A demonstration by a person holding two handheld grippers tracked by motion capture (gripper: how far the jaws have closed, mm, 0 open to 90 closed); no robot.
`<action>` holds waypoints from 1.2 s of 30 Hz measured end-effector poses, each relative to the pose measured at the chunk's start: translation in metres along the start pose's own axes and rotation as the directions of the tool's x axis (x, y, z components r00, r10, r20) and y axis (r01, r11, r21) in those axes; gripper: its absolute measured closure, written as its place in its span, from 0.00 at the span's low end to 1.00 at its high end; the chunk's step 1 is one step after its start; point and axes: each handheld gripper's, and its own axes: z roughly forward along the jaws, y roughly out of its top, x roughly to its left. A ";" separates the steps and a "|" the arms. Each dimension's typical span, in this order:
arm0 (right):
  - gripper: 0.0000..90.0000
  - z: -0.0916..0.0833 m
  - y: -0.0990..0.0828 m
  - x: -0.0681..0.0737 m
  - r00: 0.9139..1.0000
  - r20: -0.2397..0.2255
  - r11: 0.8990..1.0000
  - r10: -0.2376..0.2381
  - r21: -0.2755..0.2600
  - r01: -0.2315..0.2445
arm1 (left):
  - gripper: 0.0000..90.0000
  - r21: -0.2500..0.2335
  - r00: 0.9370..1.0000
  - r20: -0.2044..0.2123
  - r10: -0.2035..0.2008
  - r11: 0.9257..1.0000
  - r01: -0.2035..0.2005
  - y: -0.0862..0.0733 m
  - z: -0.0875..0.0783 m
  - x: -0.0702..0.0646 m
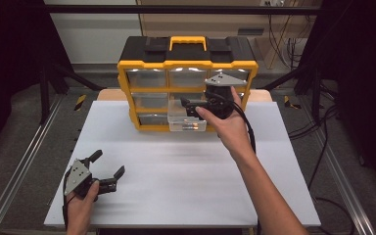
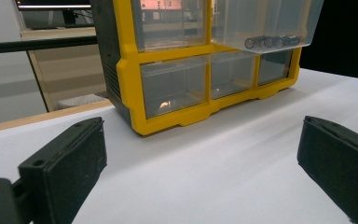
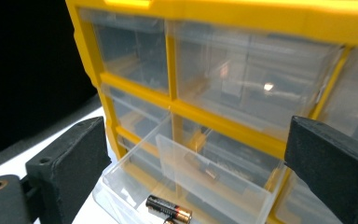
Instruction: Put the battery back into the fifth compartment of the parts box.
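Right gripper [image 1: 192, 106]: held up at the front of the yellow drawer cabinet [image 1: 187, 66], over the pulled-out drawer; its jaws stand wide apart with nothing between them, and the pads touch nothing.
Right hand [image 1: 227, 125]: wrapped around the gripper's body, the forearm stretched out across the white table top [image 1: 186, 176] from the near edge.
Open drawer [image 1: 187, 120]: clear plastic, pulled out of the cabinet's bottom row, right under and just ahead of the right gripper's jaws.
Batteries [image 3: 168, 208]: in the right gripper view, one black battery with a copper-coloured end lies on the drawer's floor, below the gap between the jaws and nearer the left jaw; a second one peeps in beside it at the bottom edge. In the left gripper view a few cylinders [image 2: 272, 42] lie in a row against the drawer's front wall.
Left gripper [image 1: 106, 171]: low over the near left part of the table top, well apart from the cabinet, its jaws spread wide and empty; the cabinet stands ahead of it, up and beyond the jaws.
Left hand [image 1: 81, 203]: grips that gripper from behind, at the table's near edge.
Cabinet: yellow frame, black top with a yellow handle [image 1: 188, 42], rows of clear drawers; apart from the open one, the drawers in sight sit shut in the frame.
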 end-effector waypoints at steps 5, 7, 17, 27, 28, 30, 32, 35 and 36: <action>0.07 -0.010 0.003 -0.001 1.000 -0.002 0.999 -0.010 -0.051 0.009 | 0.01 0.001 1.000 0.003 0.001 1.000 -0.001 0.000 0.000 -0.001; 0.06 -0.015 0.004 -0.001 1.000 -0.002 0.998 -0.008 -0.065 0.008 | 0.01 0.001 1.000 0.002 0.001 1.000 -0.001 0.000 0.000 0.000; 0.05 -0.034 0.006 -0.002 1.000 0.019 0.993 -0.005 -0.117 0.007 | 0.01 0.005 1.000 -0.003 -0.002 1.000 0.002 0.000 -0.001 0.001; 0.05 -0.056 -0.001 -0.008 0.999 0.045 0.988 -0.021 -0.152 0.028 | 0.01 0.004 1.000 -0.007 -0.006 1.000 0.006 0.001 -0.002 0.002; 0.05 -0.058 -0.002 -0.009 0.999 0.048 0.988 -0.020 -0.154 0.027 | 0.01 0.004 1.000 -0.010 -0.005 1.000 0.005 0.001 -0.003 0.002; 0.05 -0.062 -0.004 -0.011 0.998 0.053 0.987 -0.020 -0.156 0.028 | 0.01 0.005 1.000 -0.013 -0.003 1.000 0.003 0.001 -0.003 0.003; 0.05 -0.066 -0.006 -0.014 0.998 0.056 0.987 -0.014 -0.162 0.023 | 0.01 0.002 1.000 -0.016 -0.004 1.000 0.004 0.001 -0.004 0.004; 0.05 -0.072 -0.010 -0.019 0.998 0.067 0.986 -0.015 -0.165 0.026 | 0.01 0.002 1.000 -0.018 -0.002 1.000 0.002 0.001 -0.004 0.004; 0.05 -0.074 -0.011 -0.020 0.998 0.068 0.986 -0.013 -0.166 0.024 | 0.01 0.002 1.000 -0.018 -0.002 1.000 0.002 0.001 -0.004 0.004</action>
